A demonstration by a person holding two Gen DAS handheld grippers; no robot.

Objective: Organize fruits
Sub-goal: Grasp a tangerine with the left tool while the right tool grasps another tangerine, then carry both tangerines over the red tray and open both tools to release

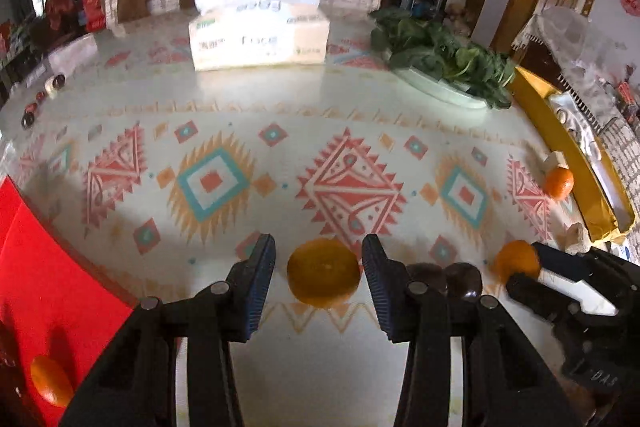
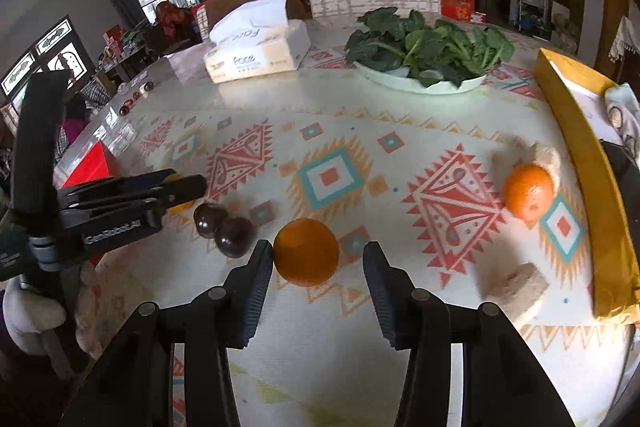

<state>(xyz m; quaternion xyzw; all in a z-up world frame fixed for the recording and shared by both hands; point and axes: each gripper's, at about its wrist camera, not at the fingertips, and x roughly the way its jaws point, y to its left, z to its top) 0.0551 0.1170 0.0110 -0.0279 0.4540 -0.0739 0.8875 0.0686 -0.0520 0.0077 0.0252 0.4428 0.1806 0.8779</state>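
Observation:
My left gripper [image 1: 319, 259] is open, its jaws on either side of an orange [image 1: 323, 273] lying on the patterned tablecloth. My right gripper [image 2: 318, 263] is open around a second orange [image 2: 306, 251], which also shows in the left wrist view [image 1: 516, 261]. A third orange [image 2: 528, 191] lies further right, also visible in the left wrist view [image 1: 559, 182]. Two dark brown round fruits [image 2: 224, 229] sit between the grippers. Another orange [image 1: 50, 381] rests in a red box [image 1: 44, 267] at the left. The left gripper [image 2: 182, 187] shows in the right wrist view.
A tissue box [image 2: 260, 55] and a white plate of leafy greens [image 2: 428, 49] stand at the back. A gold box [image 2: 580, 163] runs along the right edge. Two beige foam pieces [image 2: 516, 287] lie near it. Small dark fruits [image 1: 36, 103] sit far left.

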